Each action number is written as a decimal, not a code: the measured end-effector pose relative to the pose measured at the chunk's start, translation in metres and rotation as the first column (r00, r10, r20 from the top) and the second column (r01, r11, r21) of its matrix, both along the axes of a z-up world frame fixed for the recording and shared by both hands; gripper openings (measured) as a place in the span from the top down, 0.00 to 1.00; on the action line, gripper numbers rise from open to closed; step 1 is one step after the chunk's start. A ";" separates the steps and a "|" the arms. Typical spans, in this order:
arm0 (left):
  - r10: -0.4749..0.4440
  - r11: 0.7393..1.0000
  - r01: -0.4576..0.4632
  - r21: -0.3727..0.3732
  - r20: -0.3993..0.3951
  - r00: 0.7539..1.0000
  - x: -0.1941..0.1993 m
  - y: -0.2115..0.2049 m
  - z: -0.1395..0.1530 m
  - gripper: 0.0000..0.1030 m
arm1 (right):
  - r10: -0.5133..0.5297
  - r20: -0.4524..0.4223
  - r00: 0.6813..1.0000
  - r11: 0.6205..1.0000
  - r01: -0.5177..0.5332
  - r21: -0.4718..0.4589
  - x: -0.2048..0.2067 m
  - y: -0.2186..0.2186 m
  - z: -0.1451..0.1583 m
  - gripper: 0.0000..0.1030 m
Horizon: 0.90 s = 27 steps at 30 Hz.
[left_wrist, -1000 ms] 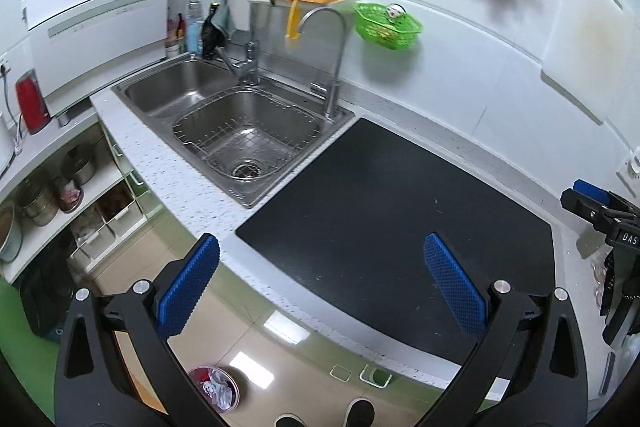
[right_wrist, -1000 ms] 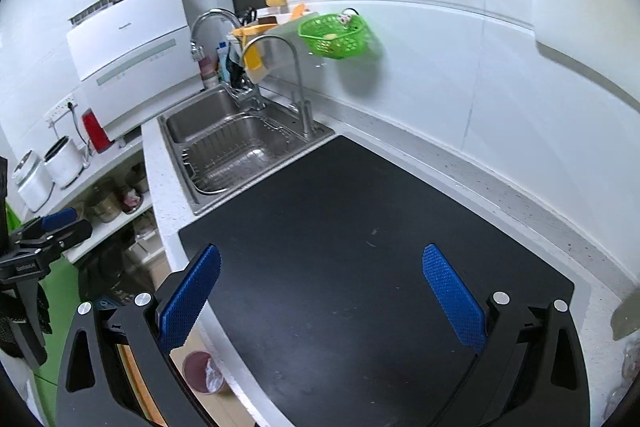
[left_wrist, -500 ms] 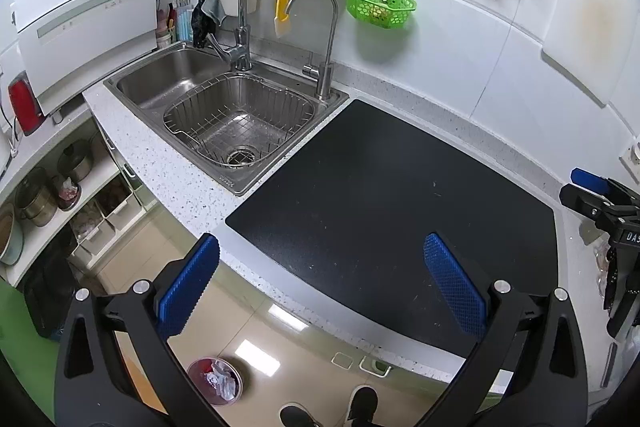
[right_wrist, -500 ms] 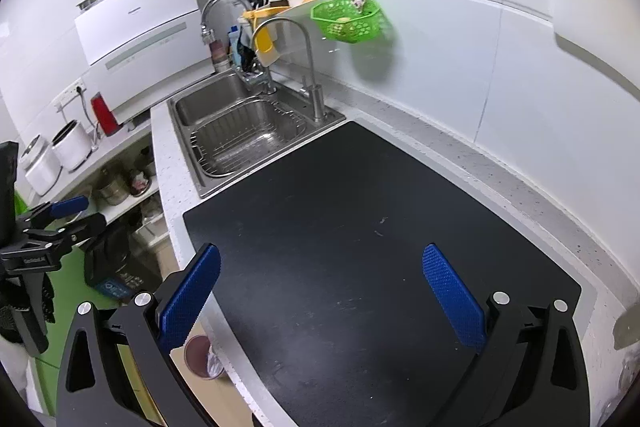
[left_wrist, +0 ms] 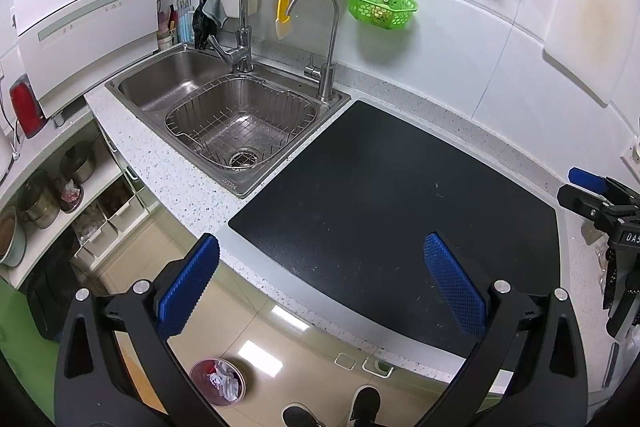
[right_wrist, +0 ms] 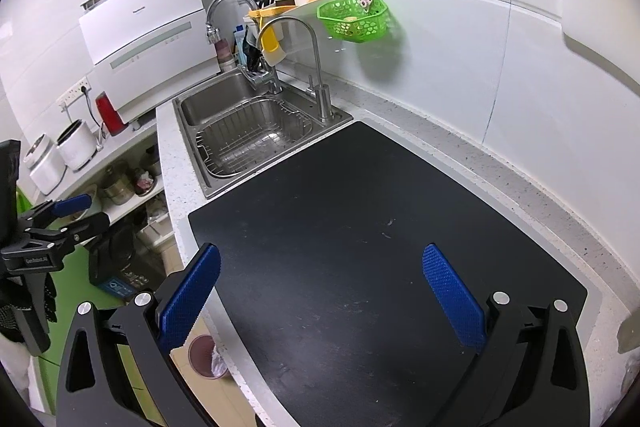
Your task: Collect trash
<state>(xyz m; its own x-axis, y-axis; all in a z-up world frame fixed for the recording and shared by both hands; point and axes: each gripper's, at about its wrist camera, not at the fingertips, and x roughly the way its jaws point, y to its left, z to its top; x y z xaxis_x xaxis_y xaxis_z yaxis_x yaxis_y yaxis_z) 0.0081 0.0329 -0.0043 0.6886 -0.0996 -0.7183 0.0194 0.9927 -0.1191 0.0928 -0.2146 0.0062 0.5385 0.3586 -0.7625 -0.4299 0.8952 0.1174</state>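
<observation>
My left gripper [left_wrist: 320, 285] is open with nothing between its blue pads, hovering over the front edge of the counter and the black mat [left_wrist: 400, 195]. On the floor below stands a small red bin [left_wrist: 218, 383] with crumpled white trash in it. My right gripper [right_wrist: 320, 291] is also open and empty above the same black mat [right_wrist: 360, 227]. Its view shows the bin [right_wrist: 206, 351] partly hidden behind the counter edge. Only a few tiny specks [right_wrist: 386, 229] lie on the mat. Each gripper shows at the edge of the other's view.
A steel double sink [left_wrist: 236, 119] with a wire basket and two taps lies left of the mat. A green basket [left_wrist: 380, 7] hangs on the wall. Open shelves [left_wrist: 60, 195] with pots stand at the left. The person's shoes [left_wrist: 332, 407] are on the floor below.
Both grippers stayed open and empty. The views shifted only slightly: the sink slid a little to the right in the right wrist view, and the shoes came more into the left wrist view.
</observation>
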 end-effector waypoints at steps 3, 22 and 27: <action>0.000 1.000 0.000 0.000 0.001 1.000 -0.001 0.001 0.000 0.03 | 0.002 -0.003 1.000 1.000 -0.002 0.000 0.001 0.001 -0.001 0.06; 0.005 1.000 -0.005 -0.008 0.003 1.000 0.000 0.003 -0.001 0.03 | 0.011 0.001 1.000 1.000 -0.011 0.005 0.001 0.003 -0.002 0.06; 0.004 1.000 -0.004 -0.005 0.006 1.000 0.000 0.002 -0.001 0.03 | 0.011 0.003 1.000 1.000 -0.011 0.010 0.001 0.003 -0.002 0.06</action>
<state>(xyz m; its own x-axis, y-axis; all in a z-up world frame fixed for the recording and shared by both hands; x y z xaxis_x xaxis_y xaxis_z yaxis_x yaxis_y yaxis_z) 0.0084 0.0348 -0.0050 0.6931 -0.1007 -0.7138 0.0164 0.9921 -0.1240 0.0940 -0.2112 0.0041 0.5365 0.3718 -0.7576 -0.4400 0.8893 0.1248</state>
